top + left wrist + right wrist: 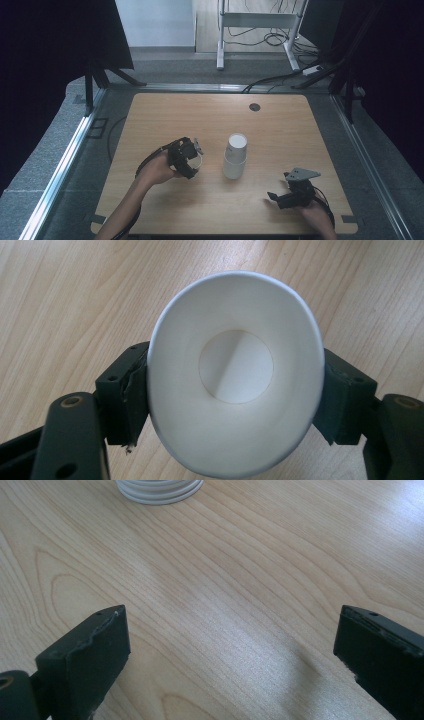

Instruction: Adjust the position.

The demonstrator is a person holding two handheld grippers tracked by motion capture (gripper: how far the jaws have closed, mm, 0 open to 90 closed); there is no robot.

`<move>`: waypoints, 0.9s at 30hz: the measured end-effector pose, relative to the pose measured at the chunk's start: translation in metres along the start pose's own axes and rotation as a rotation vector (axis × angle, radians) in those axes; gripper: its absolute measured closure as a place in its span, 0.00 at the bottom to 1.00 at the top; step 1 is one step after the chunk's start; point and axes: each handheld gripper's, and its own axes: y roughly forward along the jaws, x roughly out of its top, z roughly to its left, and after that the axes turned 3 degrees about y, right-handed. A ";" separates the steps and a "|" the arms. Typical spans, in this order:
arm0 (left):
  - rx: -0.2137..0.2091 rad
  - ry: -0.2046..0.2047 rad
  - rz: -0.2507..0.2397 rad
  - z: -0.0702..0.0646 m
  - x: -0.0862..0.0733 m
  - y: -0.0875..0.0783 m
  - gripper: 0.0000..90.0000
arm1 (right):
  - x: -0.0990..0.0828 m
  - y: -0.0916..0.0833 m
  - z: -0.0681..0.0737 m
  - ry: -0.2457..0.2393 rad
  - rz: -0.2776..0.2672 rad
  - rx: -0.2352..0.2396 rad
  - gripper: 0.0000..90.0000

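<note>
A white paper cup (235, 440) sits between the pads of my left gripper (235, 390), pressed into an oval, its open mouth facing the camera. In the high view my left gripper (191, 159) is left of centre on the wooden table (165, 120), just left of a stack of white paper cups (235, 156) standing upside down. My right gripper (275, 196) rests near the front right of the table with its jaws wide apart and nothing between them. Seen from my right gripper (232, 645), bare wood lies ahead and the stack's rims (160, 490) are at the top edge.
A small dark round grommet (255, 107) is set in the table's far side. Metal rails (65, 160) run along both sides of the table. Behind it stand a white desk frame (257, 22) and loose cables on the floor.
</note>
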 end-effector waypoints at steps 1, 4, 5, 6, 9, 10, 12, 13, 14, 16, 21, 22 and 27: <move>0.000 0.000 0.001 0.000 0.000 0.000 0.29 | 0.000 0.000 0.000 -0.001 0.002 0.002 0.02; -0.003 -0.001 0.003 0.001 0.000 0.000 0.28 | 0.000 0.000 0.000 0.000 0.000 0.002 0.02; -0.004 0.000 0.004 0.001 0.000 0.001 0.28 | 0.000 -0.001 -0.001 0.000 0.000 0.003 0.02; -0.005 0.000 0.006 0.001 0.001 0.001 0.27 | 0.000 -0.001 -0.001 -0.001 0.000 0.003 0.02; -0.003 0.002 0.004 0.001 0.002 0.001 0.24 | 0.000 -0.001 -0.001 -0.001 0.001 0.003 0.02; -0.002 -0.002 0.001 0.001 0.002 0.001 0.23 | 0.000 -0.001 -0.001 -0.001 0.002 0.005 0.02; -0.013 -0.019 -0.021 0.001 0.002 0.000 0.18 | 0.000 -0.001 -0.001 0.000 0.000 0.004 0.02; -0.019 -0.029 -0.035 0.002 0.002 -0.002 0.17 | 0.000 -0.001 -0.001 0.003 -0.001 0.005 0.02; -0.019 -0.036 -0.046 0.002 0.003 -0.004 0.16 | 0.000 -0.001 -0.001 0.006 -0.002 0.005 0.02; -0.029 -0.044 -0.071 0.002 0.002 -0.008 0.15 | -0.001 -0.002 -0.002 0.003 -0.001 0.006 0.02; -0.059 -0.077 -0.161 0.003 0.001 -0.022 0.11 | -0.001 -0.002 -0.002 0.001 -0.002 0.005 0.02; -0.062 -0.077 -0.176 0.003 0.000 -0.025 0.10 | -0.001 -0.002 -0.001 0.005 -0.003 0.004 0.02; -0.068 -0.095 -0.219 0.002 -0.003 -0.031 0.07 | 0.000 -0.002 -0.001 0.009 -0.008 0.011 0.02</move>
